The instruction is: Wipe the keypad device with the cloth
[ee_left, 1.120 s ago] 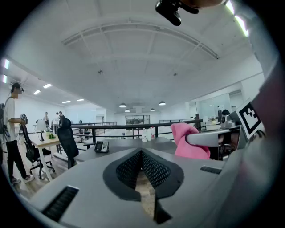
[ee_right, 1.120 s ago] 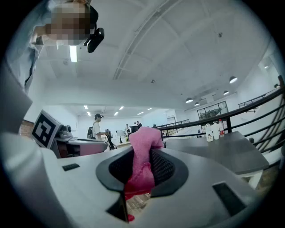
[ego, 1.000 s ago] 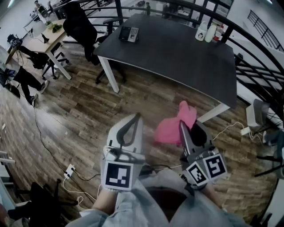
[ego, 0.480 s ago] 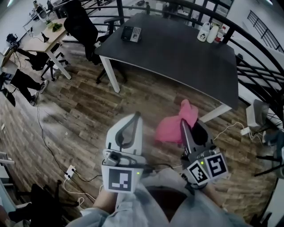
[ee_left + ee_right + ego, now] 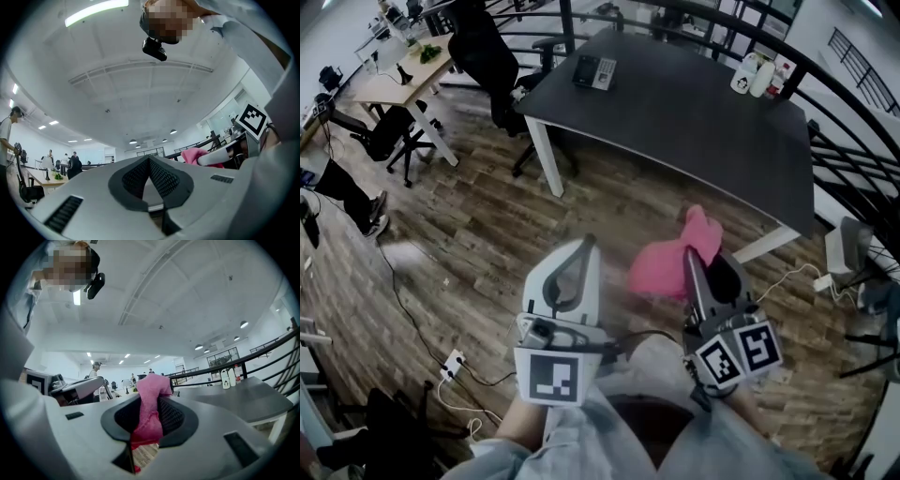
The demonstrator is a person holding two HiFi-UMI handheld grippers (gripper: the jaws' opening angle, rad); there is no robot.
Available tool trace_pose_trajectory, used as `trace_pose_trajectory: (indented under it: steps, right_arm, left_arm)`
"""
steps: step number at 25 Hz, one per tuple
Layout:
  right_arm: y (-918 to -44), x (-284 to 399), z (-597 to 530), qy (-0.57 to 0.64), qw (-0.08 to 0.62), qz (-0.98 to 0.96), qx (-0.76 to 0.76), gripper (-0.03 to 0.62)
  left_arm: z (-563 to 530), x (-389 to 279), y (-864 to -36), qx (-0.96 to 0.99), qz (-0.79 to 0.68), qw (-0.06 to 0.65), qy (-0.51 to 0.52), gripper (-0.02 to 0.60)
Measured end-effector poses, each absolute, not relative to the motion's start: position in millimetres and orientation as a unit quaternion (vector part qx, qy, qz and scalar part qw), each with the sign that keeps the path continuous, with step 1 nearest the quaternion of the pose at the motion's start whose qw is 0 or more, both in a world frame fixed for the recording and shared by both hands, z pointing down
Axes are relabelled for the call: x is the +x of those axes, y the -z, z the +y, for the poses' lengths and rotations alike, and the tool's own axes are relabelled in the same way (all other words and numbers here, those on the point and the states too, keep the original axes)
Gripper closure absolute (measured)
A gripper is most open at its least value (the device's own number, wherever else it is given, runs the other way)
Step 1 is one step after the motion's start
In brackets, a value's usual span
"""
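Pressed tip to tip, the jaws of the left gripper (image 5: 149,160) are shown in the left gripper view with nothing between them; the pink cloth (image 5: 193,154) is glimpsed off to the right.

In the right gripper view, the cloth (image 5: 152,385) is seen pinched by the right gripper (image 5: 146,399), a tuft standing above the pads and the rest hanging below. It is judged soft, light and limp, so it is best held by a bunched fold with a loose pad left free for wiping.

In the head view, the cloth (image 5: 667,269) is carried by the right gripper (image 5: 687,259) over the wooden floor, well short of the dark table (image 5: 703,122). The keypad device (image 5: 595,72) lies untouched near the table's far corner. The left gripper (image 5: 589,244) is held beside the right one. Against a second ago, table and device are shifted slightly rightward in the frame, while grippers and cloth are placed much as before.
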State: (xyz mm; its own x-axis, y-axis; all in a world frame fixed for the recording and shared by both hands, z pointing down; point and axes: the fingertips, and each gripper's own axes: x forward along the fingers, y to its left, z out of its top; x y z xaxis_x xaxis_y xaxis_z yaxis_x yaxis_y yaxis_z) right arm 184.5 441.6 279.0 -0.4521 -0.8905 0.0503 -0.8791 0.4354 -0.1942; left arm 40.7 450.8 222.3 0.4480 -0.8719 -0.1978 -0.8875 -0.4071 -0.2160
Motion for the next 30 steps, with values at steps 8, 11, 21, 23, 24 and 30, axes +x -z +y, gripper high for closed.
trace_pose_trajectory:
  steps: [8, 11, 21, 23, 24, 30]
  right_arm:
    - [-276, 170, 434, 0.098, 0.020, 0.852, -0.514, 0.499]
    - [-276, 165, 426, 0.097, 0.014, 0.857, -0.506, 0.499]
    - [-284, 137, 372, 0.095, 0.010, 0.881, -0.463, 0.499]
    - [-287, 134, 356, 0.098, 0.011, 0.885, -0.455, 0.499]
    - [-288, 133, 348, 0.100, 0.012, 0.886, -0.452, 0.499]
    - [-293, 123, 287, 0.110, 0.012, 0.892, -0.439, 0.499]
  left_arm:
    - [446, 27, -224, -0.836, 0.528, 0.149, -0.013, 0.578]
    - [440, 22, -224, -0.832, 0.535, 0.151, -0.010, 0.578]
    - [398, 2, -231, -0.808, 0.569, 0.152, 0.003, 0.578]
    - [383, 1, -233, -0.805, 0.574, 0.152, 0.006, 0.578]
    - [375, 1, -234, -0.803, 0.576, 0.150, 0.008, 0.578]
    - [323, -6, -240, -0.796, 0.589, 0.139, 0.021, 0.578]
